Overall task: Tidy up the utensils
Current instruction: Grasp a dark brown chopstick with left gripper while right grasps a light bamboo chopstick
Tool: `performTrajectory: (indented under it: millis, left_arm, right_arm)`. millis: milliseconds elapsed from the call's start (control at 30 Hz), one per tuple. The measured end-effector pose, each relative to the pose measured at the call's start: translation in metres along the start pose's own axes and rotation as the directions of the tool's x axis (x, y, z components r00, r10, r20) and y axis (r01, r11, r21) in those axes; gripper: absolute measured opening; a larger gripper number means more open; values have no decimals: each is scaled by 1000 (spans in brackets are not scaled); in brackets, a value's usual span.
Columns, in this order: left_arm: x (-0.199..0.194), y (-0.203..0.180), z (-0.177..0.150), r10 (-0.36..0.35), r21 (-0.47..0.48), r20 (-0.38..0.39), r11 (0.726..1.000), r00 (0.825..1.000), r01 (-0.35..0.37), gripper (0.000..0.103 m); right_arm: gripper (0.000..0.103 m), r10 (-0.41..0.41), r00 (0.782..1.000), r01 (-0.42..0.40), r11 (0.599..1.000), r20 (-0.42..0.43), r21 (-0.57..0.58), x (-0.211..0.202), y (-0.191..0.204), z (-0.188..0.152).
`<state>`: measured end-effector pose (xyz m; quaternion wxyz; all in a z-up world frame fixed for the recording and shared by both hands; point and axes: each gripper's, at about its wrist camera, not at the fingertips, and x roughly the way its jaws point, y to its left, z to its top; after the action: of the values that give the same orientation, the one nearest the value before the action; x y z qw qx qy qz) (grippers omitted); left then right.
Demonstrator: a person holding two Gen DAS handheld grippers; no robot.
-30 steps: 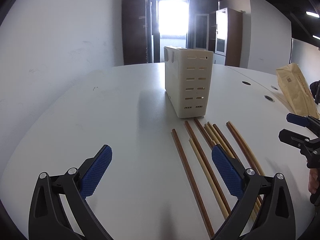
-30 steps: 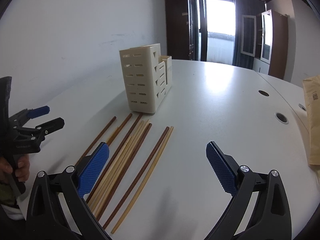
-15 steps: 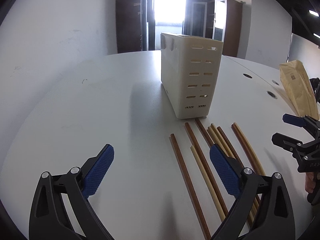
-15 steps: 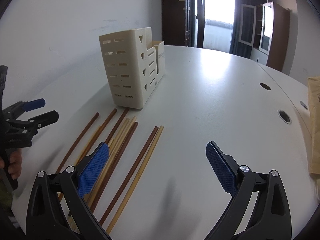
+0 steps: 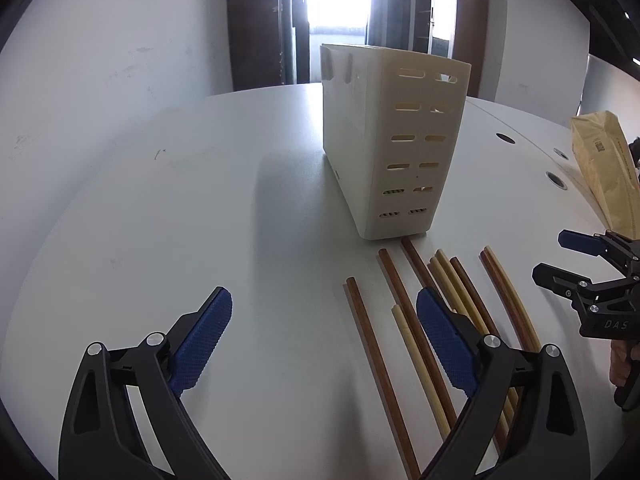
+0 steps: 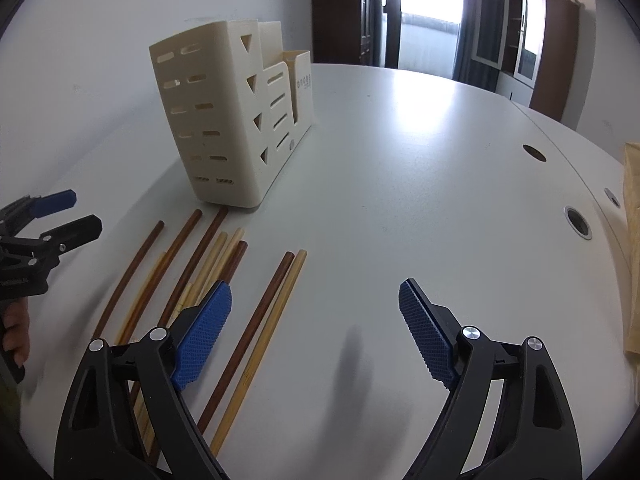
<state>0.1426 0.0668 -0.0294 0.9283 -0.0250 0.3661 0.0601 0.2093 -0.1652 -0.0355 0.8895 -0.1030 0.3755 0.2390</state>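
White bench [image 5: 168, 208] carries everything. Cream slotted holder [image 5: 394, 136] stands upright on it, stepped compartments visible from the right wrist view [image 6: 236, 120]; nothing seen inside. Brown paper bag [image 5: 608, 168] lies at the bench's right edge, well apart from the holder.

Chopsticks [image 5: 420, 320], dark brown and pale, lie loose on the bench just in front of the holder, roughly parallel, far ends close to its base; one dark tip nearly touches it. One dark-and-pale pair [image 6: 272, 320] lies slightly apart on the right of the group.

Left tongs [image 5: 324, 340]: wide, nothing between the pads, right pad above the chopsticks.

Right tongs [image 6: 316, 332]: wide, jaws have just been closing a little, only bare bench between them; left pad above the chopsticks.
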Motion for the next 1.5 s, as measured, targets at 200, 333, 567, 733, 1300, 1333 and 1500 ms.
performTrajectory:
  millis: [200, 333, 567, 733, 1300, 1333, 1500]
  left_arm:
    - [14, 4, -1, -8, -32, -43, 999, 999, 7, 84]
    - [19, 4, 0, -13, -36, -61, 999, 998, 11, 80]
    - [32, 0, 1, -23, -26, -95, 999, 995, 20, 74]
    - [35, 0, -1, -24, -19, -106, 1000, 994, 22, 70]
    - [53, 1, -9, -21, 45, -183, 999, 983, 30, 43]
    - [52, 0, -8, -24, 46, -184, 998, 983, 33, 39]
    - [51, 1, -6, -5, 63, -186, 998, 983, 16, 12]
  right_arm:
    - [72, -22, 999, 22, 1000, -39, 13, 16, -3, 5]
    - [67, -21, 998, 22, 1000, -55, 21, 22, -5, 9]
    - [61, -14, 996, 16, 1000, -92, 17, 37, -3, 12]
    - [61, -28, 994, 30, 999, -103, 19, 43, -4, 12]
    - [46, -30, 990, 27, 999, -138, -29, 45, 4, 15]
    - [42, -27, 990, 23, 999, -141, -32, 44, 6, 14]
    - [14, -8, 988, 4, 1000, -157, -24, 41, 7, 12]
